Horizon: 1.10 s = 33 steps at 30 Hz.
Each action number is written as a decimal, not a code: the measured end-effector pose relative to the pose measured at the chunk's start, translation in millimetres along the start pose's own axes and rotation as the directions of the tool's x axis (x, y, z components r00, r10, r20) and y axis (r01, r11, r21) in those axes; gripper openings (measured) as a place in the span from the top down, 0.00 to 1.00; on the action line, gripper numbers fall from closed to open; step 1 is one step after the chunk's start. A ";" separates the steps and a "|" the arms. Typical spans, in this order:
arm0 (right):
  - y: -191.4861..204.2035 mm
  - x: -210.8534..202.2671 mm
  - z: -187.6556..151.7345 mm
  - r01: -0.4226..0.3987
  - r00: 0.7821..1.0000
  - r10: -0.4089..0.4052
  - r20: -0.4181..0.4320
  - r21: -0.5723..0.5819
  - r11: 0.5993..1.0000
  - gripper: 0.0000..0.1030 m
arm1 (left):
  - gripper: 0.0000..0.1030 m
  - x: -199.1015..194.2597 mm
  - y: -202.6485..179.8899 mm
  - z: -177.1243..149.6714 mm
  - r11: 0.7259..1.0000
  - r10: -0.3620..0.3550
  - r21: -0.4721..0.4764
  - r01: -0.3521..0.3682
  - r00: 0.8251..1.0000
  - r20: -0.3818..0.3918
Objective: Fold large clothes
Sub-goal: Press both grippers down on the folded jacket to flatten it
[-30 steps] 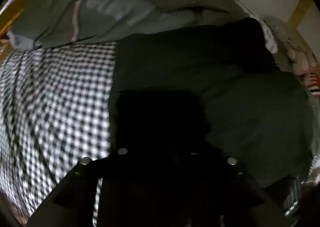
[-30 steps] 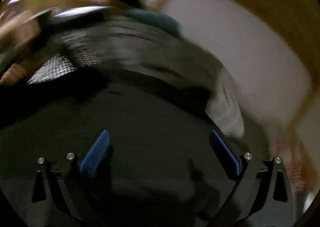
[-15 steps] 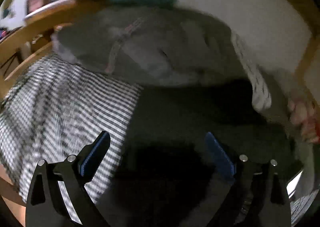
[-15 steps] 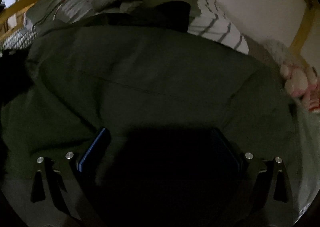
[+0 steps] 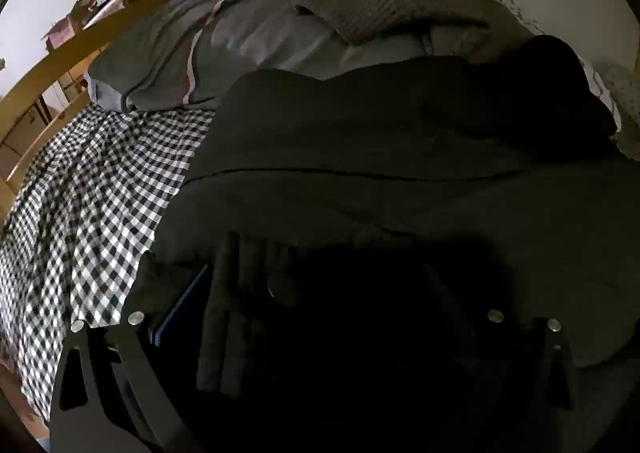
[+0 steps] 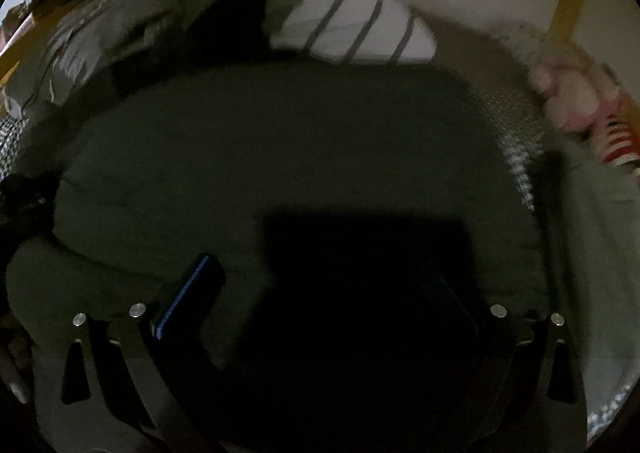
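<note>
Both tools, left tool (image 5: 316,305) still opening and right tool (image 6: 320,293) spread, hang empty over the dark green garment (image 5: 400,157). We judge it soft, floppy and bulky, best pinched at its near hem beside the checked sheet (image 5: 100,193).

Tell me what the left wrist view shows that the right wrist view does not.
Only the left wrist view: the checked sheet and the garment's ribbed cuff by the left gripper, whose jaws are opening. Only the right wrist view: the pink soft toy and the right gripper, open. Both: the dark green garment and striped pillow.
</note>
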State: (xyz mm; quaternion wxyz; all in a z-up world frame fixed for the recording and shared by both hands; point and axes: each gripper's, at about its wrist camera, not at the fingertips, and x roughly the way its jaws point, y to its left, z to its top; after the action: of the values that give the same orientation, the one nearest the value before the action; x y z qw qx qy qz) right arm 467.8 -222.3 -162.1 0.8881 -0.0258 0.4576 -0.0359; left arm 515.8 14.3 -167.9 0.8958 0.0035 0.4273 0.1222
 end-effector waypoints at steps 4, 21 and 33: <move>8.3 8.1 2.0 0.033 0.999 -0.033 -0.023 -0.004 0.999 0.03 | 0.04 7.4 2.0 0.9 1.000 0.005 0.005 -0.005 1.000 -0.002; 23.8 8.8 -22.6 0.037 0.998 -0.038 -0.044 -0.027 0.999 0.03 | 0.04 -8.1 -9.5 -17.4 0.992 -0.012 0.124 0.015 1.000 -0.027; 15.4 -20.1 -32.9 -0.030 1.000 0.029 -0.010 -0.020 0.999 0.03 | 0.04 -2.2 -2.1 -15.0 0.993 -0.067 0.092 0.072 0.996 -0.061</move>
State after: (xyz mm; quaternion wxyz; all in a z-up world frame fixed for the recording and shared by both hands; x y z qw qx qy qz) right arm 430.0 -205.6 -166.1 0.8860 -0.0278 0.4624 -0.0183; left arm 503.5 10.3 -176.0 0.8855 0.0272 0.4583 0.0708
